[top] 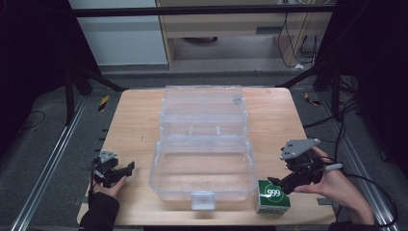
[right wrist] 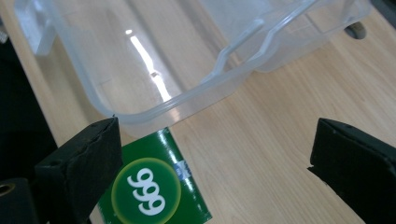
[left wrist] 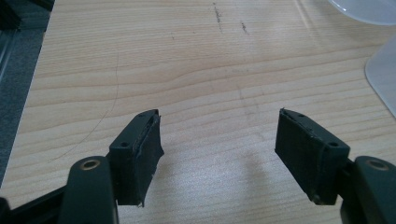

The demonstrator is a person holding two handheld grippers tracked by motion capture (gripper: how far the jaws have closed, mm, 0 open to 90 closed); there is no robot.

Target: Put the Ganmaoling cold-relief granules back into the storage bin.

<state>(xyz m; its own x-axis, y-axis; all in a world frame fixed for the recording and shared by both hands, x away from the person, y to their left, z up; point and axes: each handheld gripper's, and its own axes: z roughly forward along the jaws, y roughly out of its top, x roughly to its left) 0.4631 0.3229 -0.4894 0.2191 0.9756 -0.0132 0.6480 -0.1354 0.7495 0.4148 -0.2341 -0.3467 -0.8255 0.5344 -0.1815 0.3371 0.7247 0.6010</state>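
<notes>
**Open clear box mid-table, green carton at its near right corner**

We look down on a wooden table (top: 130, 120) with a clear plastic storage box (top: 202, 166) sitting in the middle, its hinged lid (top: 203, 103) thrown back flat toward the far edge. The box runs long from left to right, its latch tab (top: 202, 200) facing our near edge. We see nothing inside the tub, only wood grain through its clear floor; the lid's shallow compartments look bare as well.

At the box's near right corner stands a small green carton (top: 273, 196) printed with "999" in a lighter round badge. In the right gripper view the carton (right wrist: 156, 184) sits just beside the tub's rim (right wrist: 187, 100), the rim's edge overhanging it, though we cannot tell whether they touch.

The right gripper (top: 275, 182) hovers at the carton, held by the right hand (top: 337, 185), its grey plate (top: 299, 147) on top. Its jaws are spread wide, one over the carton's left edge, the other well off over bare wood, pinching nothing.

Over at the near left, the left hand (top: 111, 188) holds the left gripper (top: 126, 168), well apart from the box. In the left gripper view we see its jaws spread wide above bare tabletop, with the box's wall (left wrist: 383, 74) at the right edge.
</notes>
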